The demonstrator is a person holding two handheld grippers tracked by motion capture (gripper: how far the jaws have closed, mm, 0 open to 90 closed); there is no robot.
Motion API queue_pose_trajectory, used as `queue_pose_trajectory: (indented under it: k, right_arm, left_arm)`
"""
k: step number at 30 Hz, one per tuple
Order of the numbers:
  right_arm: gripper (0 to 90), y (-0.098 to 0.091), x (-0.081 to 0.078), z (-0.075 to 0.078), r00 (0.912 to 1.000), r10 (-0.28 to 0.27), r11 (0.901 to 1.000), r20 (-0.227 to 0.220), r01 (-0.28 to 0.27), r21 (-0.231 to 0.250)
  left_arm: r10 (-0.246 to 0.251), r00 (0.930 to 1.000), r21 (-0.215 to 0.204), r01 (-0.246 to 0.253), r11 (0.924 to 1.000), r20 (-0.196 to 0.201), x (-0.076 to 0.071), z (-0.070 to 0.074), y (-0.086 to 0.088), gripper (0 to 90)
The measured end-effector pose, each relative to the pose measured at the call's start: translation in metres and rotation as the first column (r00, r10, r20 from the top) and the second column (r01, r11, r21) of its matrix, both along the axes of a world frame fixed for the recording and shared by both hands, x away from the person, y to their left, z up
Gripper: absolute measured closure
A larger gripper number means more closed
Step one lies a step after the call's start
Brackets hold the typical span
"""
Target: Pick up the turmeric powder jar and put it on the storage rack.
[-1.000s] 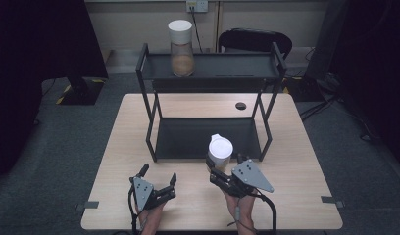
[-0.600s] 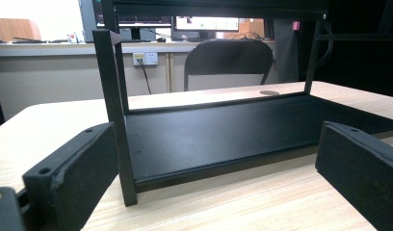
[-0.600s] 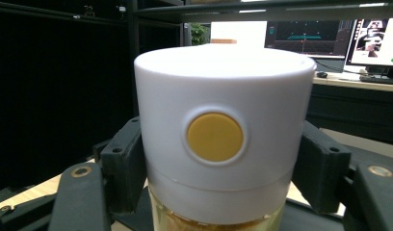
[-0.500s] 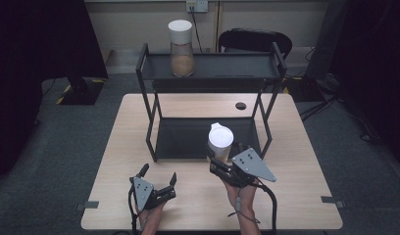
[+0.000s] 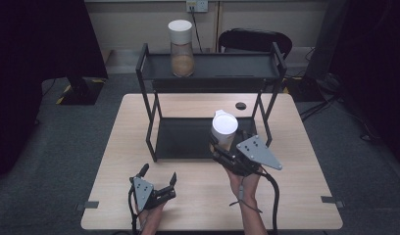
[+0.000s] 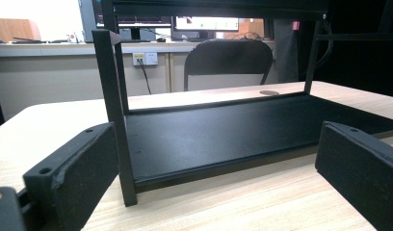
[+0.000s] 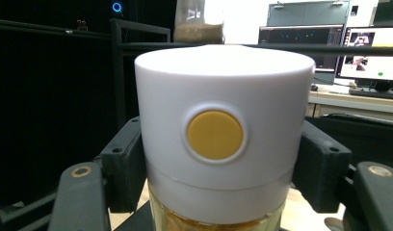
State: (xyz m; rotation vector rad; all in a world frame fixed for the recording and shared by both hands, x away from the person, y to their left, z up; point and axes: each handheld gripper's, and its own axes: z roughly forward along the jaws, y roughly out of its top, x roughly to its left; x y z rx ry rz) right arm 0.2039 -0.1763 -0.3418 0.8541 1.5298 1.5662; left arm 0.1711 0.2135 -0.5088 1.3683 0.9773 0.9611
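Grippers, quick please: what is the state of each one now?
Left gripper: fingers open, holding nothing, low over the table.
Right gripper: fingers closed on the white-lidded jar, held in front of the black rack.

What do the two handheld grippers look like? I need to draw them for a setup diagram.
Both are black. The left gripper has two flat rectangular black fingers with small screw holes. The right gripper has the same blocky black fingers and brass-coloured screws. Each carries a grey three-cornered plate dotted with holes and trails a black cable. No sleeves show on the forearms.
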Motion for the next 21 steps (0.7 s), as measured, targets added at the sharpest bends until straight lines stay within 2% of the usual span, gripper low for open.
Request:
queue_pose_trajectory:
  k: [16,21]
  right_arm:
    - [29.9,0.001,0.015,0.028,0.9987,-0.020,0.9996,0.047,0.020,0.020]
    - [30.0,0.003,0.021,0.037,0.9981,-0.022,0.9997,0.058,0.021,0.012]
  left_arm:
    - [-0.001,1.0000,-0.002,0.001,1.0000,0.000,0.000,0.000,0.000,1.1]
    - [-0.001,1.0000,-0.004,0.001,1.0000,0.000,0.000,0.000,0.000,1.1]
